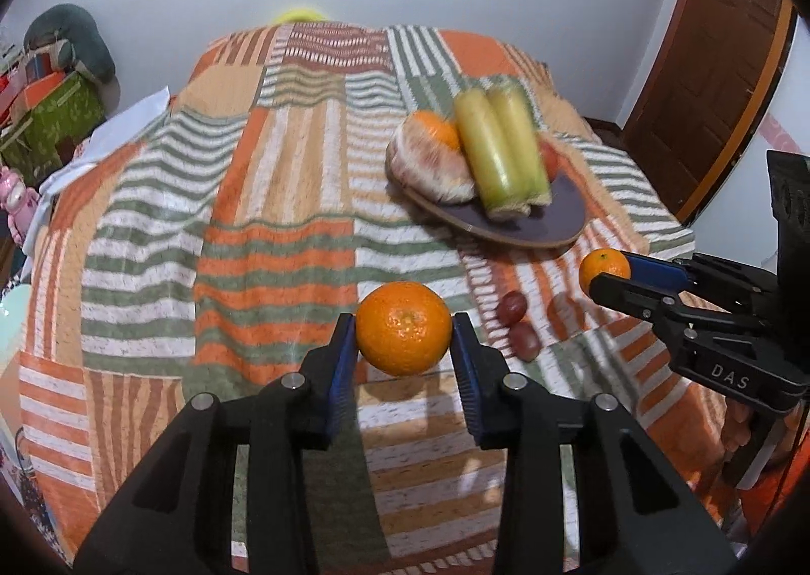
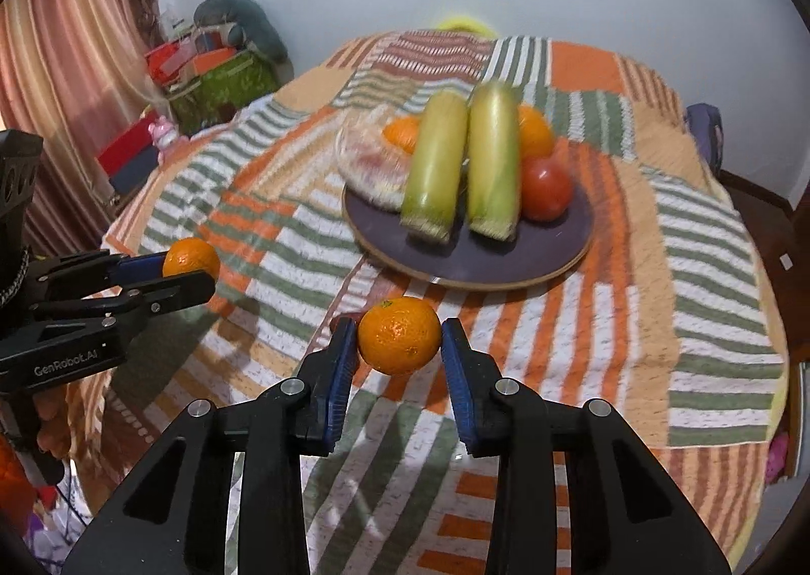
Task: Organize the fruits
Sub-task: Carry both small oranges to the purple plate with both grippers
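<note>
**An orange in each gripper, above the striped bedspread**

Your left gripper (image 1: 404,329) has its blue ribbed fingers (image 1: 340,362) clamped on a round orange (image 1: 404,328) with pebbled, glossy skin; the fruit sits between the pads, lifted clear of the cloth. Your right gripper (image 2: 400,337) grips a second orange (image 2: 400,336) the same way, one blue pad pressing each side. From the left wrist view, that right gripper (image 1: 607,274) reaches in from the right edge with its fruit at the tips; from the right wrist view, the left gripper (image 2: 195,266) comes in from the left.

Under both lies a bedspread (image 1: 283,200), a woven patchwork of orange, green and white stripes, draped over a bed. On it rests a flat round plate (image 2: 506,256) with a dark matte face and a pale wooden rim. The plate carries two long corn cobs (image 2: 463,165) in smooth yellow-green husks, lying side by side, a smooth red tomato (image 2: 545,188) just to their right, two more oranges behind, and a peeled pomelo-like fruit (image 1: 430,165) in clear wrap on the left.

Two small dark red grapes (image 1: 516,322) lie on the cloth between the grippers, near the plate's front edge. A brown wooden door (image 1: 709,84) stands at the far right.
</note>
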